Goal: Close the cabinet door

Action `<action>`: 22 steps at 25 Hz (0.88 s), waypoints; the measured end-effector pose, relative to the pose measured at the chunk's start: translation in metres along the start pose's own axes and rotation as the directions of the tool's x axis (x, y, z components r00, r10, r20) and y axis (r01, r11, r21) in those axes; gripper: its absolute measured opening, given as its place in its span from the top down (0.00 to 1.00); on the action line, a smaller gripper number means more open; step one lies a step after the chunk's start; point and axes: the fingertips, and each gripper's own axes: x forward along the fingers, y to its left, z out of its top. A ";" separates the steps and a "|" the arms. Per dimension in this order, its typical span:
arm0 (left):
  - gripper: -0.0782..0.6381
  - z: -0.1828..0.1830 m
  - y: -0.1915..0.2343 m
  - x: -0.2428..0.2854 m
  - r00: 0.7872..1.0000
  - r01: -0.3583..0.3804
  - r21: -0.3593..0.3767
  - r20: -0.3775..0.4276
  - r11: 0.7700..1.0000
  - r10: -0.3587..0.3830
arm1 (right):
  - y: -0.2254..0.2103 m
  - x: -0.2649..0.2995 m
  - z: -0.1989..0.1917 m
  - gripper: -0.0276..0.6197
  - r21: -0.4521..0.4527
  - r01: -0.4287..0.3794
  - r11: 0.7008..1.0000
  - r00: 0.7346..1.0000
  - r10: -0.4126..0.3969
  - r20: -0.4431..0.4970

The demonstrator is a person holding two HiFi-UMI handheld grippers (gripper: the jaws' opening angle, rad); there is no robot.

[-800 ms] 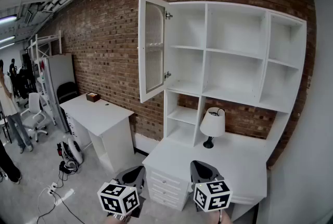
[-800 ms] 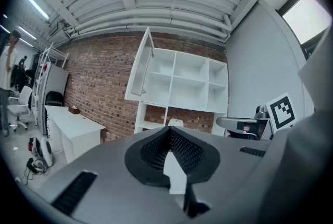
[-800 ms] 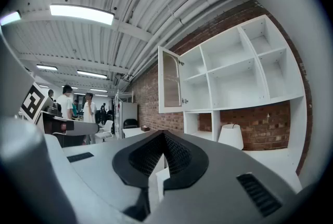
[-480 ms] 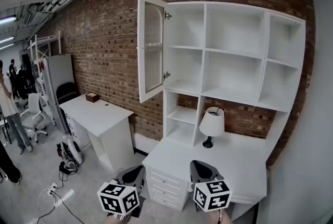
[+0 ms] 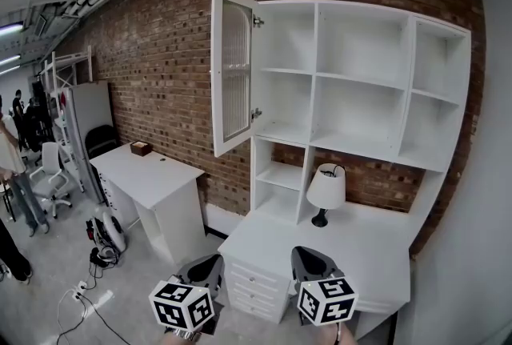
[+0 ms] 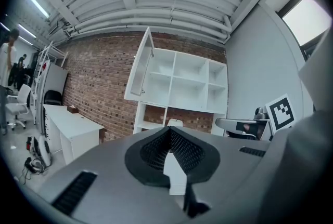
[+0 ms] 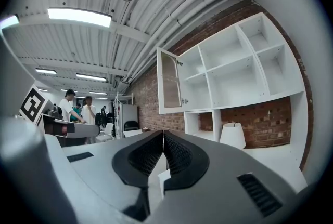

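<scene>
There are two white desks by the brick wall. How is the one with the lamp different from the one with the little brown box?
The lamp desk sits under the big white shelf unit; the box desk stands alone further left, with bare brick above. The lamp desk carries a white lamp; the box desk carries a small brown box. Both are white and stand against the brick wall.

The cabinet door (image 5: pixel 234 71) is smooth white-painted wood (ribbed translucent pane inset). The brick wall (image 5: pixel 160 71) looks rough and matt.
</scene>
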 end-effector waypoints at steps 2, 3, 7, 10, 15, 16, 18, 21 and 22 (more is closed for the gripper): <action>0.88 0.000 0.003 0.000 1.000 -0.002 -0.001 -0.003 1.000 0.002 | 0.002 0.003 0.000 0.91 0.006 -0.005 1.000 1.000 0.005 0.000; 0.88 -0.001 0.005 0.000 1.000 -0.004 -0.002 -0.004 1.000 0.004 | 0.002 0.004 0.000 0.91 0.007 -0.008 1.000 1.000 0.008 0.000; 0.88 -0.002 0.010 -0.001 1.000 -0.010 -0.003 -0.005 1.000 0.010 | 0.006 0.008 -0.002 0.92 0.008 -0.021 1.000 1.000 0.021 0.001; 0.88 -0.003 0.014 0.004 1.000 -0.013 0.003 -0.009 1.000 0.013 | 0.004 0.015 -0.003 0.92 0.012 -0.024 1.000 1.000 0.024 0.006; 0.88 -0.003 0.019 0.020 0.999 -0.029 -0.001 -0.016 1.000 0.029 | -0.006 0.031 -0.003 0.92 0.012 -0.037 0.999 0.999 0.037 -0.003; 0.88 -0.003 0.019 0.025 0.999 -0.033 -0.001 -0.018 0.999 0.032 | -0.010 0.035 -0.003 0.92 0.011 -0.042 0.999 0.999 0.042 -0.005; 0.88 -0.004 0.020 0.037 0.999 -0.043 -0.003 -0.018 0.999 0.043 | -0.019 0.044 -0.004 0.92 0.008 -0.052 0.999 0.999 0.052 -0.010; 0.88 -0.002 0.022 0.058 0.998 -0.061 -0.007 -0.017 0.998 0.061 | -0.033 0.061 -0.003 0.92 0.004 -0.075 0.997 0.997 0.075 -0.015; 0.88 -0.001 0.022 0.066 0.998 -0.067 -0.007 -0.018 0.998 0.067 | -0.038 0.068 -0.002 0.92 0.003 -0.083 0.997 0.996 0.083 -0.018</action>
